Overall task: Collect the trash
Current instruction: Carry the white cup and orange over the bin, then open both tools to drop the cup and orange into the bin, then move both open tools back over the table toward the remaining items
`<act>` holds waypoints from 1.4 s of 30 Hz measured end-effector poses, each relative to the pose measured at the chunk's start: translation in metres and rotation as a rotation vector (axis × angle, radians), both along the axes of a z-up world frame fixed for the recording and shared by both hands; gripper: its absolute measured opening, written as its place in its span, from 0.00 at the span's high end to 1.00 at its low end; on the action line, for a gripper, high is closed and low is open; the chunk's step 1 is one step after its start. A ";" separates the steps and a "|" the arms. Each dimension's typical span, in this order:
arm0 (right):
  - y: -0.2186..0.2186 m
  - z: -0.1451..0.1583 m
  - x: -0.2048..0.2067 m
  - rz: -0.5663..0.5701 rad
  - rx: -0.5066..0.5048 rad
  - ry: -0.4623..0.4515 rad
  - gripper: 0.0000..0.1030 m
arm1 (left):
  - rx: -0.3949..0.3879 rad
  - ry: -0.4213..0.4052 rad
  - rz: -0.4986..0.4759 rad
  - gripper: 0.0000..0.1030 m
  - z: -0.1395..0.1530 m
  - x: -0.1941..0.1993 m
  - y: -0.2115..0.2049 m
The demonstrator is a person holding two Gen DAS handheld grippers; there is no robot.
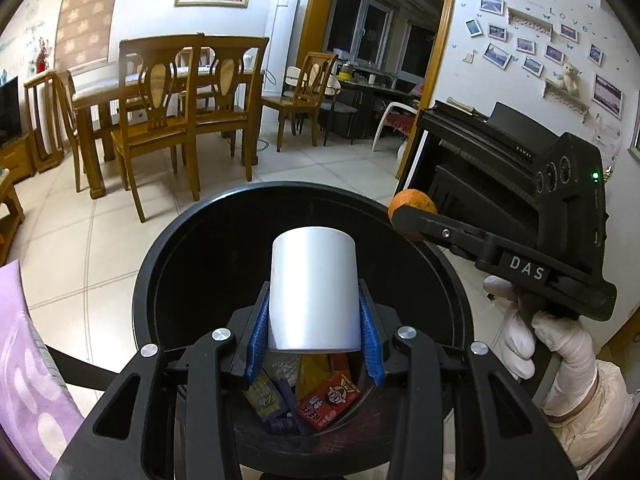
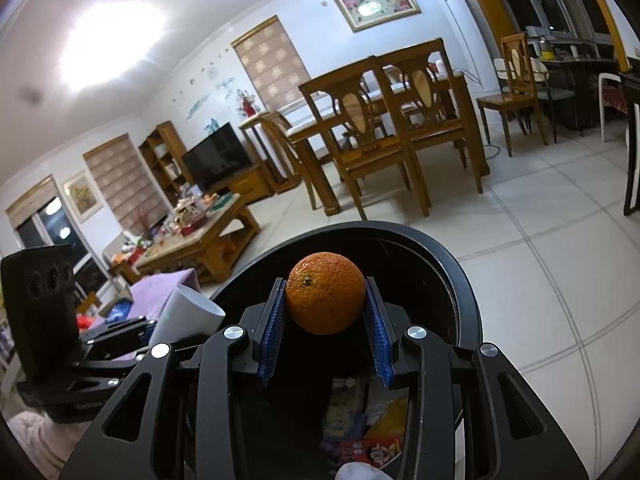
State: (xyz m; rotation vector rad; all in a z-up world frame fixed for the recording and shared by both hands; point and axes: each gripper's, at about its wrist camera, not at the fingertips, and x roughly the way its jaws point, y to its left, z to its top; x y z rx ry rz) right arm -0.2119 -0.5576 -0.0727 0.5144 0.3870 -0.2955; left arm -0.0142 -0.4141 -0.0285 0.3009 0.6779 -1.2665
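Note:
A white paper cup (image 1: 313, 290) sits upside down between the blue pads of my left gripper (image 1: 314, 320), which is shut on it directly over the mouth of a black round trash bin (image 1: 160, 248). Snack boxes and wrappers (image 1: 320, 400) lie at the bin's bottom. My right gripper (image 2: 326, 312) is shut on an orange (image 2: 325, 292) above the same bin (image 2: 460, 280). In the left wrist view the right gripper (image 1: 412, 220) reaches in from the right with the orange (image 1: 412, 204) at the bin's far right rim. The cup (image 2: 188, 316) shows at the left in the right wrist view.
A wooden dining table with chairs (image 1: 172, 100) stands beyond the bin on the tiled floor (image 1: 80, 232). A black piano (image 1: 500, 160) is at the right. Purple cloth (image 1: 24, 360) lies at the left. A cluttered coffee table (image 2: 200, 232) and a TV (image 2: 216, 156) stand further off.

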 end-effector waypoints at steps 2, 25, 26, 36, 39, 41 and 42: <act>-0.001 -0.003 0.002 0.000 0.002 0.003 0.63 | 0.006 0.003 -0.001 0.62 -0.001 0.001 0.000; 0.010 -0.018 0.005 0.004 0.018 -0.003 0.56 | 0.005 -0.010 -0.016 0.60 -0.002 -0.006 -0.001; 0.010 -0.018 0.005 0.002 0.017 -0.005 0.49 | 0.004 -0.013 -0.014 0.58 -0.001 -0.007 -0.001; 0.016 -0.005 0.006 -0.014 0.016 -0.029 0.32 | -0.022 -0.039 0.033 0.21 0.007 -0.004 0.012; 0.019 -0.001 0.009 -0.011 0.014 -0.035 0.25 | -0.019 -0.054 0.045 0.10 0.012 -0.005 0.021; 0.024 0.002 0.015 -0.003 0.014 -0.036 0.16 | -0.009 -0.062 0.048 0.05 0.015 -0.004 0.028; 0.026 0.004 0.018 0.000 0.015 -0.034 0.14 | 0.000 -0.063 0.047 0.05 0.016 -0.003 0.032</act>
